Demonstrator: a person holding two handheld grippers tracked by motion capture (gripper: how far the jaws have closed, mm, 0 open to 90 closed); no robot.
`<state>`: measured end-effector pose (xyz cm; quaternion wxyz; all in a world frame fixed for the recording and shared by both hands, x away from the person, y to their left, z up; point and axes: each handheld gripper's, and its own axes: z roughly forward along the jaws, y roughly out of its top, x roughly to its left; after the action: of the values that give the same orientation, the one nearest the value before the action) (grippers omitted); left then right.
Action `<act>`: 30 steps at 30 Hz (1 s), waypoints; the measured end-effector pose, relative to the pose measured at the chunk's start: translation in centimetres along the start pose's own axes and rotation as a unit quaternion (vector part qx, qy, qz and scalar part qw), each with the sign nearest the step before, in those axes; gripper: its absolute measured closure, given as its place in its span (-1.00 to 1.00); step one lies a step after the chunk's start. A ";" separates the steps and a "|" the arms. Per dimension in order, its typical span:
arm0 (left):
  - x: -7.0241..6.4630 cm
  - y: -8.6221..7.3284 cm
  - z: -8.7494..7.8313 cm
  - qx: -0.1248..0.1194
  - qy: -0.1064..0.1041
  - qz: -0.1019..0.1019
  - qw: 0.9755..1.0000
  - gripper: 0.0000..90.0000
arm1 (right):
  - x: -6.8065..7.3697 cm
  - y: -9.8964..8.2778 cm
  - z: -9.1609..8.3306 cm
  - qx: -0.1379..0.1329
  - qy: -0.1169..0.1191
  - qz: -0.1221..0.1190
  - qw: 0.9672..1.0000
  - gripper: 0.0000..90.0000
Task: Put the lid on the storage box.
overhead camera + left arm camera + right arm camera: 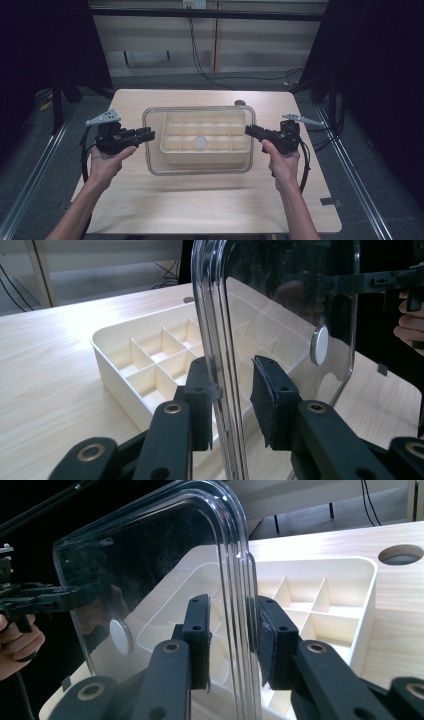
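Black jaws rise from the bottom of the left gripper view, and the left gripper (pixel 234 407) has them clamped on the rim of the clear lid (pixel 280 305), whose edge runs up the middle of the frame. Its top and bottom are cut off there. Through the plastic the cream tray (pixel 127 357) looks bent and smeared, and dark reflections hide much of the pane's right half. In the right gripper view the right gripper (pixel 232 640) likewise grips the lid's opposite rim, jaws pressed on either side; the far corners of the tray are blurred behind the plastic.

From the high view, the lid sits level at centre frame, held above the tray between both grippers. It is a transparent rounded rectangle with a raised lip and a small white round knob (pixel 200 142) in the middle. The tray's compartments show faintly through it on the wooden table (pixel 200 200).
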<state>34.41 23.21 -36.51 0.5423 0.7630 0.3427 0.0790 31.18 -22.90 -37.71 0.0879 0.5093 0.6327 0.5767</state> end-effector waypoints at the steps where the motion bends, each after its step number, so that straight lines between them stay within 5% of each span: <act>1: 0.1 0.2 0.1 0.000 -0.001 0.001 1.000 0.56 | -0.1 0.1 0.0 -0.001 0.001 0.002 1.000 0.56; 12: 0.2 2.2 0.8 -0.009 0.005 0.007 1.000 0.55 | -0.8 1.7 0.4 -0.014 -0.003 0.012 1.000 0.56; 30: 2.0 3.7 1.9 -0.014 0.011 -0.012 1.000 0.54 | -1.2 3.8 1.8 -0.014 -0.012 0.005 1.000 0.56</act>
<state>38.44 22.26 -34.53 0.5502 0.7502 0.3565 0.0860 35.05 -23.38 -35.72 0.0996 0.5177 0.6214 0.5796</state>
